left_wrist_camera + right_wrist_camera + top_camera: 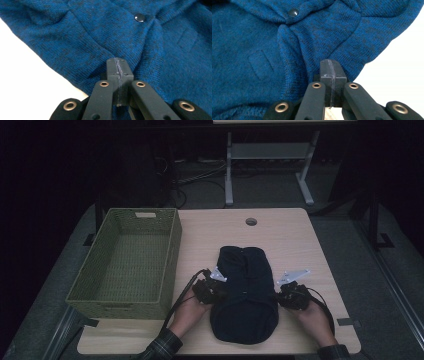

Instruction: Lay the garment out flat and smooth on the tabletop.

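Overhead view; two close sweater [244, 290] views

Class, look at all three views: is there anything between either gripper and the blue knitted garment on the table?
Nothing visible. The left gripper and the right gripper each sit shut at an edge of the blue garment.

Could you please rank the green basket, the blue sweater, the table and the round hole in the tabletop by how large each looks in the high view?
1. Table
2. Green basket
3. Blue sweater, clearly smaller than the basket
4. Round hole, by far the smallest
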